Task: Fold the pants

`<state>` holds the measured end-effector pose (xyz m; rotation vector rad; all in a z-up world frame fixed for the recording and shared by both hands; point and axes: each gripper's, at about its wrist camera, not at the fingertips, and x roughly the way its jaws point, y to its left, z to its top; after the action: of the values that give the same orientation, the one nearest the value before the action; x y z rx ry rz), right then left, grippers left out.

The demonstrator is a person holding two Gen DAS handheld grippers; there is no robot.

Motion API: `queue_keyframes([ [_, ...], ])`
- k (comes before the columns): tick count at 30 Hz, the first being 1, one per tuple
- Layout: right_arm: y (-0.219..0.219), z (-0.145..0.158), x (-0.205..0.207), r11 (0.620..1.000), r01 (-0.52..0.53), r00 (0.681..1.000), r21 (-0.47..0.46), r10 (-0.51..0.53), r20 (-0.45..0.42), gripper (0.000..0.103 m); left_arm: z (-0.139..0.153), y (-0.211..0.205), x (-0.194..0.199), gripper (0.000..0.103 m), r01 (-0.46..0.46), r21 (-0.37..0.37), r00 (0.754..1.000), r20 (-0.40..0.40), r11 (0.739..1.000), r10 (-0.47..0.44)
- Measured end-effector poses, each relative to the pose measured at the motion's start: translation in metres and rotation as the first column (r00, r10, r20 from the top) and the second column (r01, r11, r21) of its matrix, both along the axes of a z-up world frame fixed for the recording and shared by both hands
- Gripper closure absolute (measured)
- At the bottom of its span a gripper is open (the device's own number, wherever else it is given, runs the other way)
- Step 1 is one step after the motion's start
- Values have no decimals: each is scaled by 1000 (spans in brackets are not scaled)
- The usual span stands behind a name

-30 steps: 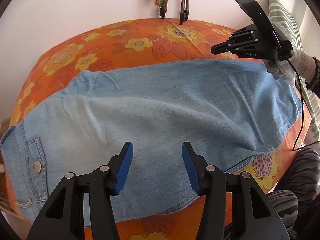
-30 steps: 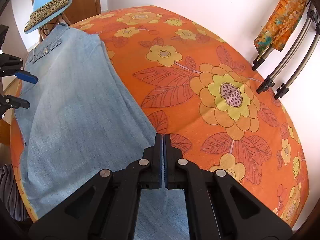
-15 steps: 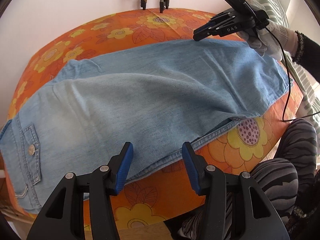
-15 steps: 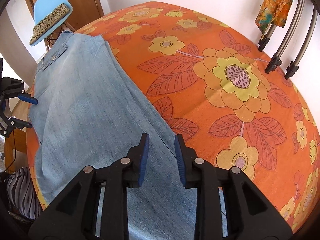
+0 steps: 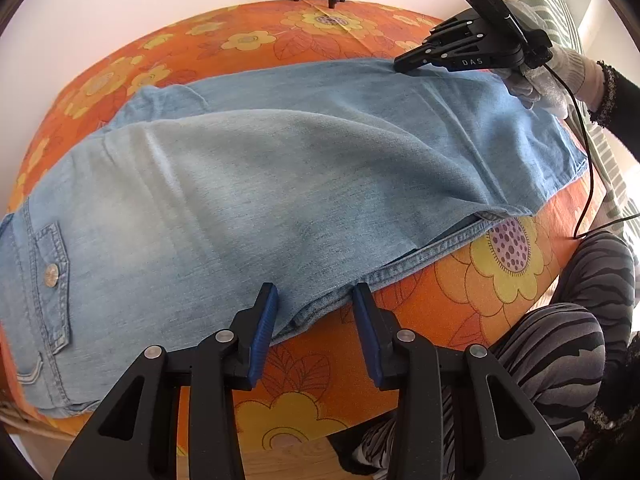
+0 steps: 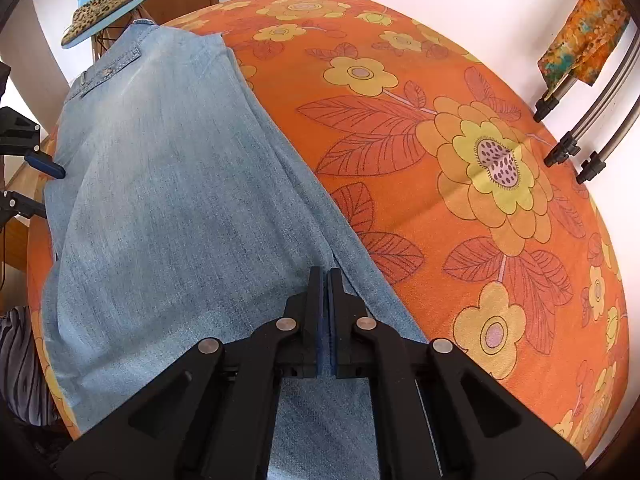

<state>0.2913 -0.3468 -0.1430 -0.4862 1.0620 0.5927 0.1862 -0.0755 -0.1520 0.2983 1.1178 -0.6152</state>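
"DAS" on right gripper point(image 5: 404, 65) body

Since half a second ago the right gripper point(image 6: 327, 280) has gone from parted to closed, its tips now pressed down on the far side of the jeans point(image 5: 280, 200), while the left gripper point(image 5: 314, 312) has moved in over their near edge, jaws wide.

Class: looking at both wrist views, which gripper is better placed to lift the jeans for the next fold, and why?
Right. The right gripper has its jaws already shut on the jeans; the left gripper is open at the near edge.
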Motion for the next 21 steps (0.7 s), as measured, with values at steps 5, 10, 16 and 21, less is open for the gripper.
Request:
queue_keyframes([
  [5, -11, 9, 17, 996, 89, 994, 2, -89, 62, 102, 2, -2, -1, 66, 1, 11, 1000, 2, 1000, -1],
  [10, -44, 30, 5, 976, 208, 975, 65, -212, 59, 95, 21, -10, -7, 66, 33, 28, 999, 39, 999, -34],
  [16, -183, 111, -100, 816, 476, 847, 327, -526, 81, 71, 69, -64, -11, 66, 161, -23, 976, 152, 987, -156],
  [21, -273, 123, -217, 634, 693, 651, 343, -755, 81, 60, 91, -147, -28, 66, 327, -77, 928, 213, 942, -305],
])
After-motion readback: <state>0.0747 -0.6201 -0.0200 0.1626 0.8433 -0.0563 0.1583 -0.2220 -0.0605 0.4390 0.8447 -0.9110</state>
